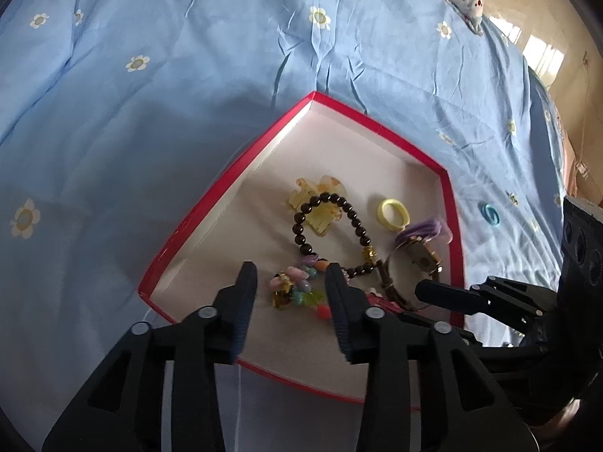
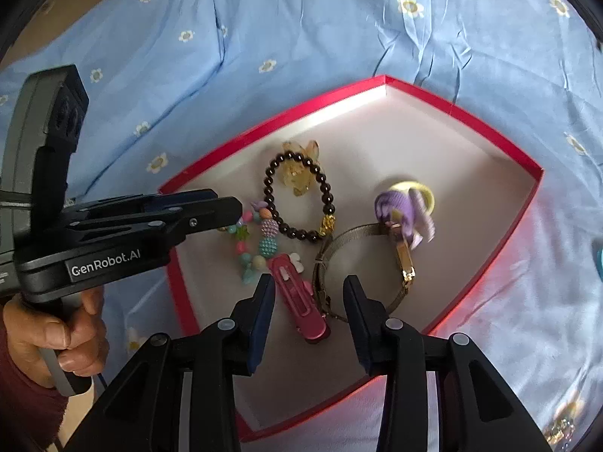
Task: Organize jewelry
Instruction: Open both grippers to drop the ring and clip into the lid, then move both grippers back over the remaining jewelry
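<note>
Both the left gripper and right gripper are hanging part-open and empty over the box; lifting clear should be keeping the bracelet undisturbed.

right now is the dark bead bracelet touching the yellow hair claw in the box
Touching. In the left wrist view the dark bead bracelet lies draped across the yellow hair claw, its beads resting on the claw's teeth; the right wrist view shows the same overlap.

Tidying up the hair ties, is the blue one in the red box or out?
Out. The blue hair tie lies on the blue bedsheet, beyond the red box; the yellow one is inside.
</note>
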The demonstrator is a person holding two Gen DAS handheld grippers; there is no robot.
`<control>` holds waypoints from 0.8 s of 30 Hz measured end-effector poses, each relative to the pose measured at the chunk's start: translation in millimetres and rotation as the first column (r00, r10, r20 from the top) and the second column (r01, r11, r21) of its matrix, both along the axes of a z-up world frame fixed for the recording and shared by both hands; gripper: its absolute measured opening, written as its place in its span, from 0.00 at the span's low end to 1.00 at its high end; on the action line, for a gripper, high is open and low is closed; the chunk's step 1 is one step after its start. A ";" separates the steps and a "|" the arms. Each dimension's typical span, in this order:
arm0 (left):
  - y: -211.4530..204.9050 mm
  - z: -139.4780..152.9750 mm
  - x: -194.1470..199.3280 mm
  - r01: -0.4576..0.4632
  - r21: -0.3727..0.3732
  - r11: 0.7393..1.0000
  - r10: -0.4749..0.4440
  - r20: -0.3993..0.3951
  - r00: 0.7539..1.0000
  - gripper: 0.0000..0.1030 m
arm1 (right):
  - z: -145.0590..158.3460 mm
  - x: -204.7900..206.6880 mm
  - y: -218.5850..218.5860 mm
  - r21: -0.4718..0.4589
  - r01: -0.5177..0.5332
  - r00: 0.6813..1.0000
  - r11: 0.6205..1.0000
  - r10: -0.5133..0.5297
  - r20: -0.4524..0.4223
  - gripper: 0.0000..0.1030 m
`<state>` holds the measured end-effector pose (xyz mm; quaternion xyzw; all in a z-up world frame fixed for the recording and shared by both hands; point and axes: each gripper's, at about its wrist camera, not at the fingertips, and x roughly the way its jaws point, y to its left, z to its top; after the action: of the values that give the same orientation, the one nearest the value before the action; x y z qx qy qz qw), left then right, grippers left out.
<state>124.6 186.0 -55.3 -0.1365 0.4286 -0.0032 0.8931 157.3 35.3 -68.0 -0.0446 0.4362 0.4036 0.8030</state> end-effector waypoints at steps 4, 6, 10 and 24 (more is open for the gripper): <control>-1.5 9.7 -5.9 -0.007 -0.011 1.000 0.007 0.019 1.000 0.44 | 11.8 -7.9 -15.7 0.032 0.015 1.000 0.999 -0.015 0.014 0.38; -2.8 14.6 -11.1 -0.011 -0.018 1.000 0.012 0.031 0.999 0.49 | 16.8 -12.0 -26.6 0.045 0.031 0.999 0.998 -0.032 0.019 0.40; -6.4 22.5 -18.4 -0.017 -0.037 0.999 0.019 0.042 0.999 0.52 | 25.6 -20.8 -56.8 0.077 0.086 0.996 0.993 -0.089 0.026 0.48; -66.3 34.4 -47.3 0.081 -0.085 0.993 -0.077 0.051 0.996 0.59 | 29.8 -50.0 -189.2 0.119 0.350 0.935 0.929 -0.353 0.004 0.51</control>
<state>77.2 119.8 -20.9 -0.1581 0.4117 -0.0603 0.8955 107.3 -153.9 -38.2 0.0761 0.4026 0.2773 0.8690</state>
